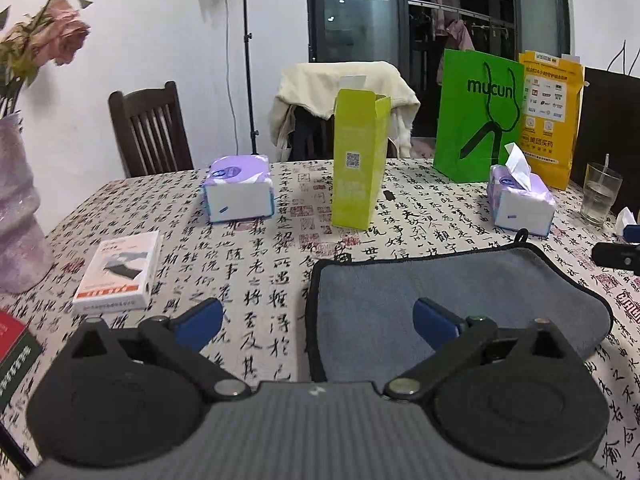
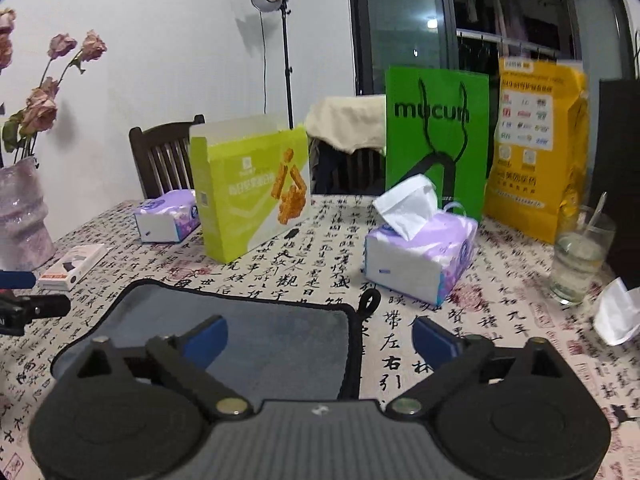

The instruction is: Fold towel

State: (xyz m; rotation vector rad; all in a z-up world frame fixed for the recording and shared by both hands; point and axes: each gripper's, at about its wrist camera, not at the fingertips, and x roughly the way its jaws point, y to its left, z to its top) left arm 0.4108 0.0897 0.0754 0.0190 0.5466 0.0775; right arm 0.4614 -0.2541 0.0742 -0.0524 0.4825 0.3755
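Note:
A grey towel (image 1: 452,280) with black trim lies flat on the calligraphy-print tablecloth (image 1: 260,264). My left gripper (image 1: 318,322) is open, straddling the towel's left edge near its front left corner, empty. In the right wrist view the towel (image 2: 272,336) lies lower left, its hanging loop (image 2: 370,300) at the far right corner. My right gripper (image 2: 320,338) is open, straddling the towel's right edge, empty. The other gripper shows at each view's side edge.
Beyond the towel stand a lime green carton (image 1: 360,160), two purple tissue packs (image 1: 238,188) (image 1: 520,200), a green paper bag (image 1: 476,116), a yellow bag (image 1: 550,116) and a glass of water (image 1: 600,194). A white box (image 1: 120,272) and vase (image 1: 18,208) stand at left.

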